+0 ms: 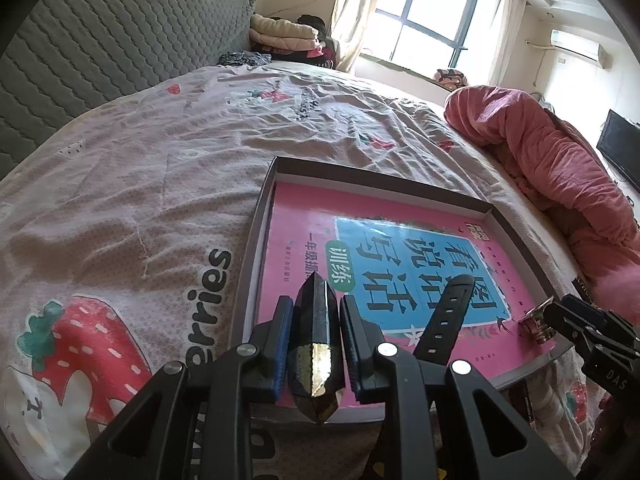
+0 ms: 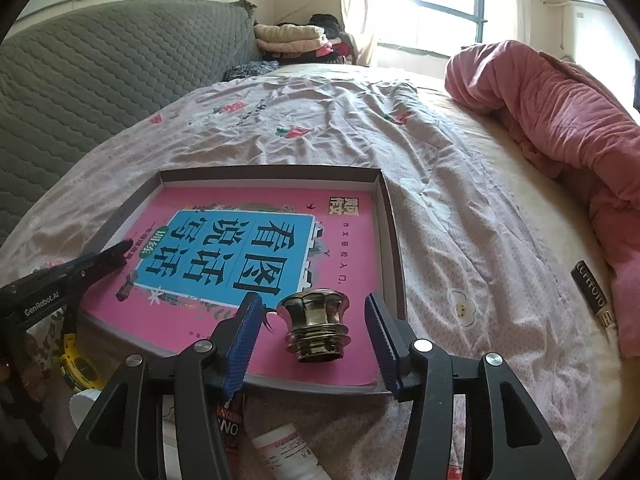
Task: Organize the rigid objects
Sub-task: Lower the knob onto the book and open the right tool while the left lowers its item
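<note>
My left gripper (image 1: 316,302) is shut on a dark faceted crystal point (image 1: 316,348), which stands up between the blue pads over the near edge of a shallow cardboard box (image 1: 384,178). A pink and blue book (image 1: 304,220) fills the box. On it lie a black watch strap (image 1: 444,316) and a brass knob (image 1: 538,326). In the right wrist view my right gripper (image 2: 314,320) stands open around the brass knob (image 2: 314,326), which rests on the book (image 2: 344,240); both pads are clear of it. The left gripper (image 2: 96,264) shows at the left.
The box (image 2: 272,172) sits on a strawberry-print bedsheet (image 1: 120,184). A pink quilt (image 2: 560,112) is bunched at the right, and a grey headboard (image 2: 100,64) rises behind. A black tube with gold lettering (image 2: 592,296), a white bottle (image 2: 288,452) and a yellow item (image 2: 74,356) lie near the box.
</note>
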Motion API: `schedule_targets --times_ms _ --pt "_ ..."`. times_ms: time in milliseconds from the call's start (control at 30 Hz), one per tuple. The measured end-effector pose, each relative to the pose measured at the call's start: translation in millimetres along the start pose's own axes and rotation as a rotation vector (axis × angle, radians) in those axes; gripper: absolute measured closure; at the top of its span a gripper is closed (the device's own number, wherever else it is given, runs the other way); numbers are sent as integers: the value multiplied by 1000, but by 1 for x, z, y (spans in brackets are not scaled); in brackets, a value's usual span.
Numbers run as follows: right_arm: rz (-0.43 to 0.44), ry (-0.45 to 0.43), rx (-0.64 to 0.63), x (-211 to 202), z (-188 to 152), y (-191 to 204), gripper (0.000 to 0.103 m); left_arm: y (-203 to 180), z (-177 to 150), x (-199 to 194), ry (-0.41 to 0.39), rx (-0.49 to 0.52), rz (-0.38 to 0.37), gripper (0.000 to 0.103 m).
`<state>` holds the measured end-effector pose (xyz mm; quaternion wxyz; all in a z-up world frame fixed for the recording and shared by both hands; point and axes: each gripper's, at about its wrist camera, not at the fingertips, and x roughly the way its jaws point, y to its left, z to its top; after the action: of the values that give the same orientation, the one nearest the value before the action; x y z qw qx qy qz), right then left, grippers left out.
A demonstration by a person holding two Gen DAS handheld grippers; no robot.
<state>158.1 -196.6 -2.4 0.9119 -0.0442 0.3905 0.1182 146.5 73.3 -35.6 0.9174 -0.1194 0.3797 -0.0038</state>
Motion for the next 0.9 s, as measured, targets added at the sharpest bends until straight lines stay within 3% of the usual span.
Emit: schedule_targets --times_ms 900 --pt "7 8 25 3 -1 -5 48 -3 6 2 1 -7 -58 79"
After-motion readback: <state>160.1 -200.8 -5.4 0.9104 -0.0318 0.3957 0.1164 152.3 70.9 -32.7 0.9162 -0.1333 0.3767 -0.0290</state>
